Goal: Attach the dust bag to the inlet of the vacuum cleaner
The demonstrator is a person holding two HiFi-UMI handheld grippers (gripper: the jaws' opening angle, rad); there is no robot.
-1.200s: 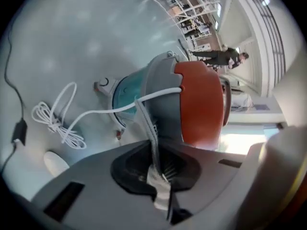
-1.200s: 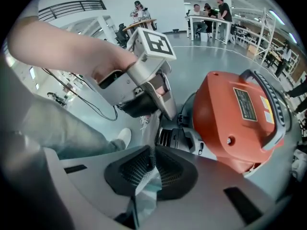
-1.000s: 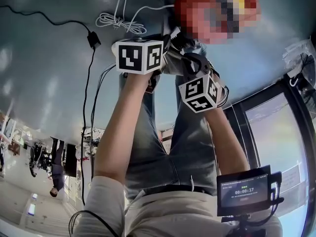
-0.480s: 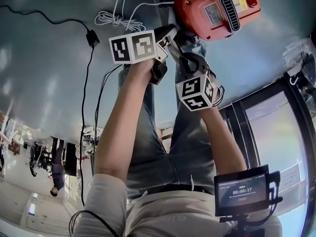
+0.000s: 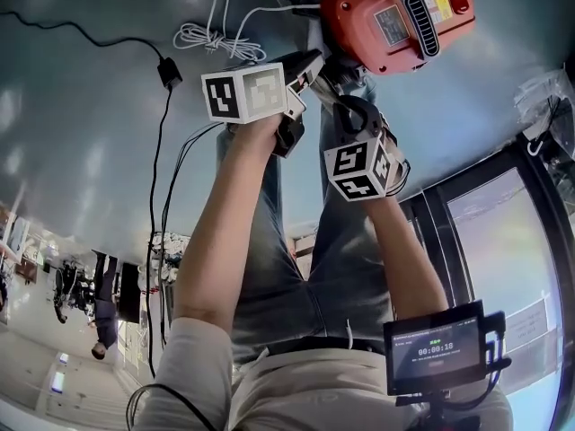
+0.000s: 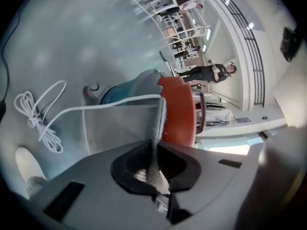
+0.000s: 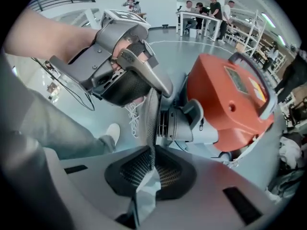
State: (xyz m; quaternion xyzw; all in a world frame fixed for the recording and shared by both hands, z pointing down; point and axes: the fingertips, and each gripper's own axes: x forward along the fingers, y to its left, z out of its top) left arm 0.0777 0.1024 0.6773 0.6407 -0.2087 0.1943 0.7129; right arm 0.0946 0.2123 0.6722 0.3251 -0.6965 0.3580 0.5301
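Here, left tongs [image 6: 152, 174] and right tongs [image 7: 148, 169] clench the dust bag [image 6: 120, 126]; uneven pulling might slip it past the inlet [image 7: 182, 123].

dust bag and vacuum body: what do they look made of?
The dust bag looks like grey non-woven or fine-mesh fabric, matte: a dotted texture shows and it creases limply. The vacuum body is probably moulded orange plastic, semi-gloss: a smooth rounded shell with soft highlights.
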